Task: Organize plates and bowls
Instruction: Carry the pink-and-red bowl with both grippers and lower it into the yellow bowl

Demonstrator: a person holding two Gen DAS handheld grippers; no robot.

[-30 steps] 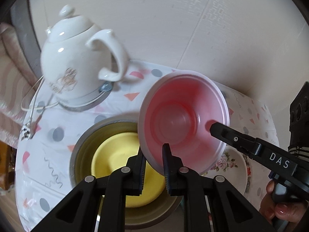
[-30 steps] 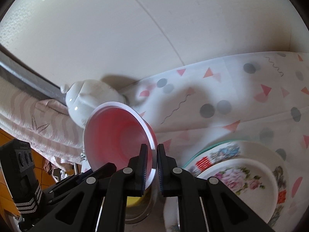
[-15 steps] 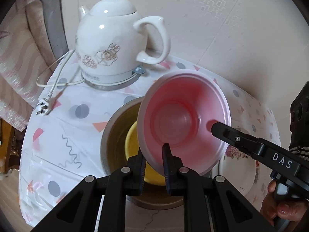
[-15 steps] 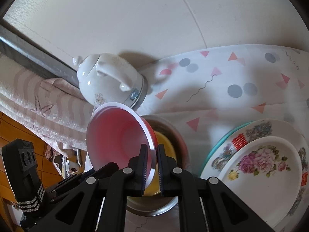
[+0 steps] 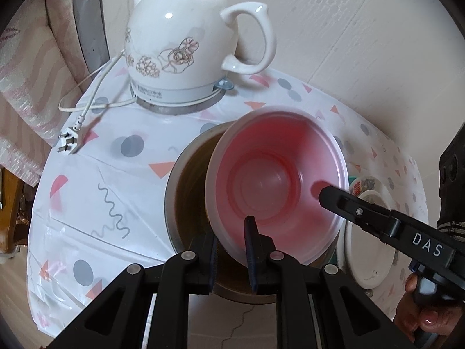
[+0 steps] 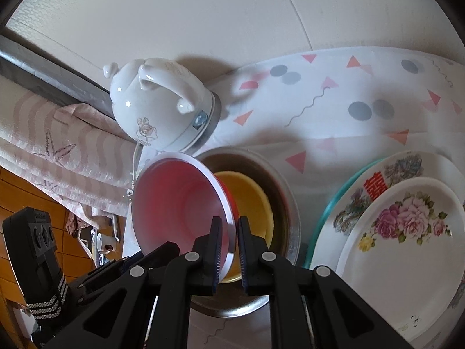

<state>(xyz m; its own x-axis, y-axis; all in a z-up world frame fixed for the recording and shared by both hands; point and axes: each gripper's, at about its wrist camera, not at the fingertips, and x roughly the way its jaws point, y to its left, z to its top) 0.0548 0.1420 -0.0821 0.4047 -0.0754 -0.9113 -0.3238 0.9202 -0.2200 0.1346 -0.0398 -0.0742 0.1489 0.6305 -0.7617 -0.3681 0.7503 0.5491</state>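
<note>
1. You are holding the translucent pink plastic bowl (image 5: 279, 186) tilted in the air, directly above the round grey metal basin (image 6: 279, 192), not yet resting in it.
2. Your left gripper (image 5: 231, 250) is clamped on the bowl's near rim, one finger inside and one outside; your right gripper (image 6: 231, 244) is pinched on the rim at the opposite side in the same way.
3. Inside the basin, a yellow bowl (image 6: 250, 200) is already sitting, so nesting is partly done; judging by this, the pink bowl is going in next.
4. Just to the right of the basin, a stack of plates is lying near the table's right edge: a white rose-printed plate (image 6: 407, 232) on top of a larger flowered plate with a red character (image 6: 375, 186), with a teal rim showing beneath.
5. What seems left for you: levelling the pink bowl, lowering it into the yellow one, and releasing both grips.
6. Toward the table's far edge, the white ceramic electric kettle (image 5: 186, 43) is standing on its base, its cord and plug (image 5: 68, 142) trailing over the patterned white tablecloth (image 5: 96, 180) toward the left edge.
</note>
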